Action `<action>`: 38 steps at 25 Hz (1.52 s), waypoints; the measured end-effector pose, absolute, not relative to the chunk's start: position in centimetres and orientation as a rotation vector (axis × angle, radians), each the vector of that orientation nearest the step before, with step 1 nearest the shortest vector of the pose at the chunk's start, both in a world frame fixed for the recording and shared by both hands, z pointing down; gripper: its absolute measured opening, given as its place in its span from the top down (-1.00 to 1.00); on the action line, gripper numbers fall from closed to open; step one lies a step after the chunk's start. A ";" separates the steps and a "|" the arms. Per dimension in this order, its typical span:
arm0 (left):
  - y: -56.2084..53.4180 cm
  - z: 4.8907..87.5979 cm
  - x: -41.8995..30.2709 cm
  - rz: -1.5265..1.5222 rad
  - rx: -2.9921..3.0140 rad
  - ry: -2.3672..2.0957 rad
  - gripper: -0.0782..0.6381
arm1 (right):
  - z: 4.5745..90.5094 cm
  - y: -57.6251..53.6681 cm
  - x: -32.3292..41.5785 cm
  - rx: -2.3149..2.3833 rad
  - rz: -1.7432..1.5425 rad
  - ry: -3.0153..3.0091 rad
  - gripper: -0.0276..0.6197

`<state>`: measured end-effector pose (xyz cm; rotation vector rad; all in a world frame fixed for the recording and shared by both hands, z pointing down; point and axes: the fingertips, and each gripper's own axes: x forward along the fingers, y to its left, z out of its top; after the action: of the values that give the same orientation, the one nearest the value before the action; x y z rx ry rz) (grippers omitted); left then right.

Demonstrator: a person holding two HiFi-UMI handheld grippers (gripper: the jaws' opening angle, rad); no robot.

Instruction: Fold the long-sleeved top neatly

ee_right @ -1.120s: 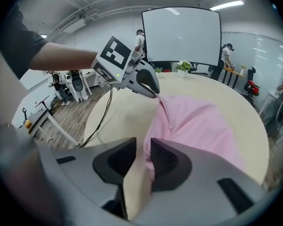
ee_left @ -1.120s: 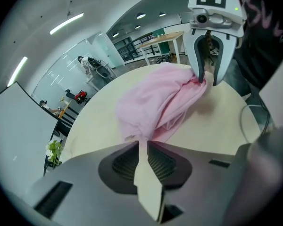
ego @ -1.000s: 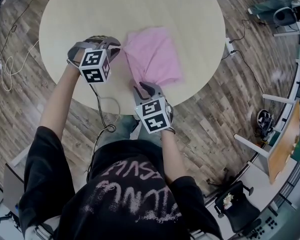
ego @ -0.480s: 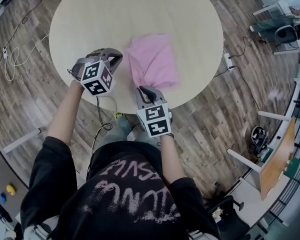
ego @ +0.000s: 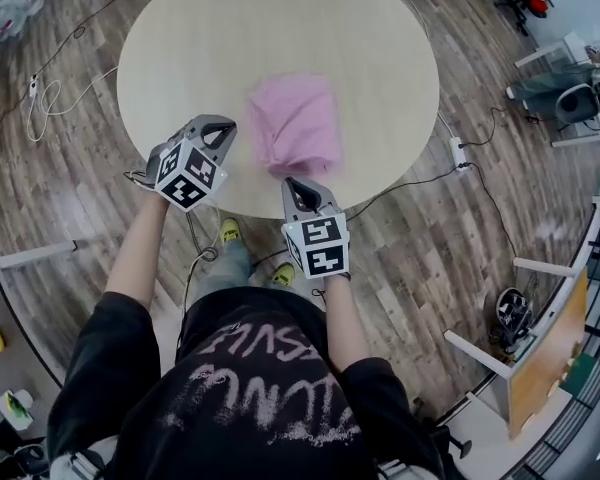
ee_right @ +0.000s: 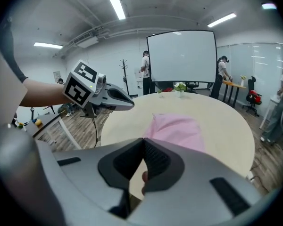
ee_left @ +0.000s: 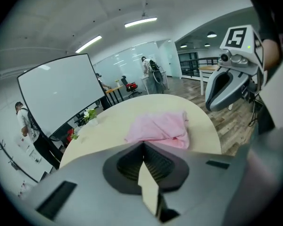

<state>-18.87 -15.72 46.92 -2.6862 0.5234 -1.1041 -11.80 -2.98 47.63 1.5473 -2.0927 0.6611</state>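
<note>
Pink long-sleeved top (ego: 293, 125) lies folded just 6 o'clock of centre on the round beige table (ego: 180, 58). Left gripper (ego: 223, 128), at its 9 o'clock, has jaws together, empty; right gripper (ego: 293, 185), at 6 o'clock, has just closed on nothing. Folding seems done; next, simply withdraw

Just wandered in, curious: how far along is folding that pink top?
Folding looks done: the pink top lies as a compact bundle on the round table. Nothing is in hand: left gripper and right gripper have just closed, both empty. Left, at most, some tidying of rumpled edges.
</note>
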 end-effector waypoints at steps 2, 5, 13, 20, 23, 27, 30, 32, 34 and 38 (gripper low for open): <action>-14.3 46.0 -19.0 -1.073 -2.705 0.582 0.75 | 46.8 -2.0 -10.8 1.567 0.645 -2.105 0.90; -12.5 44.6 -19.3 -1.007 -2.725 0.669 0.75 | 45.5 -0.8 -9.4 1.627 0.619 -2.124 0.90; -8.4 40.2 -21.3 -0.791 -2.812 0.942 0.75 | 42.6 2.0 -6.2 1.759 0.528 -2.138 0.90; -5.1 37.0 -23.5 -0.647 -2.782 1.076 0.75 | 39.5 4.2 -3.3 1.869 0.426 -2.143 0.90; -4.5 35.4 -24.4 -0.553 -2.790 1.140 0.75 | 38.3 4.7 -2.3 1.895 0.379 -2.145 0.90; -4.0 33.3 -26.0 -0.459 -2.785 1.226 0.75 | 36.4 5.5 -1.0 1.944 0.312 -2.136 0.90; -2.9 32.1 -26.7 -0.368 -2.776 1.273 0.75 | 35.6 6.8 0.2 1.982 0.289 -2.130 0.90; -2.2 31.4 -27.1 -0.330 -2.764 1.302 0.75 | 35.2 7.5 1.0 2.006 0.285 -2.123 0.90; -1.8 30.7 -27.6 -0.310 -2.746 1.329 0.75 | 34.9 7.9 1.8 2.025 0.291 -2.111 0.90; -0.5 29.3 -28.6 -0.253 -2.712 1.351 0.75 | 34.2 8.9 2.5 2.052 0.285 -2.096 0.90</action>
<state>-28.55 -0.54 29.28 -2.7119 1.3509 -0.2527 2.49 8.90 34.18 2.0518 -2.0961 0.2848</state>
